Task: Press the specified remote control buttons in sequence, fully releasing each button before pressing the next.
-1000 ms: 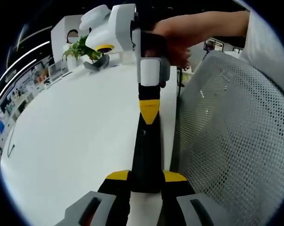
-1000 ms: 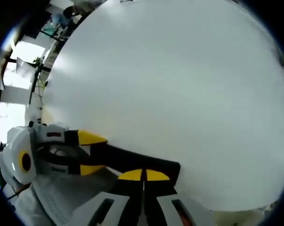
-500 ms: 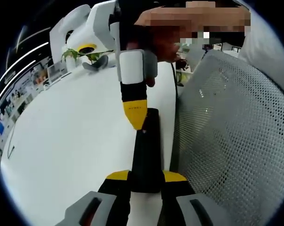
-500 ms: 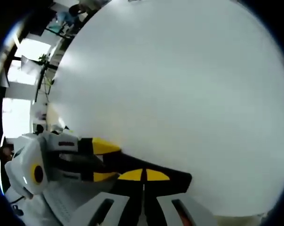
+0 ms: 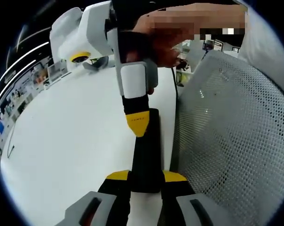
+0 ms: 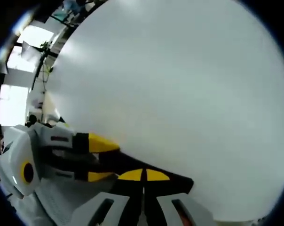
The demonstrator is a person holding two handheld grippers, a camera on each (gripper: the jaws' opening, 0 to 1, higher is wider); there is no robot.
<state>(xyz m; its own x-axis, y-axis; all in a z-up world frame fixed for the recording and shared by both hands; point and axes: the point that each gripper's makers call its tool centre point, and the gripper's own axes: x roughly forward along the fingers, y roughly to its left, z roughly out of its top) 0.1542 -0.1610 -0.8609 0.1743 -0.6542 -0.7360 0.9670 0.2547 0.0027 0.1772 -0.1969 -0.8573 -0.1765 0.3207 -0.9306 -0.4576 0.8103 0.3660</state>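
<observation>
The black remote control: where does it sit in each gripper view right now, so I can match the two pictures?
Left gripper view: remote control runs up the centre from between this gripper's yellow-tipped jaws.
Right gripper view: remote control lies low centre, slanting toward the lower right.
Shared landmark: white table beneath it.

In the left gripper view, the remote control (image 5: 146, 150) lies on the table (image 5: 71, 136) near its edge, running from 6 toward 12 o'clock. A mesh chair back (image 5: 226, 141) stands at 3 o'clock, beside the table. A potted plant (image 5: 97, 60) sits far back at 11 o'clock.
</observation>
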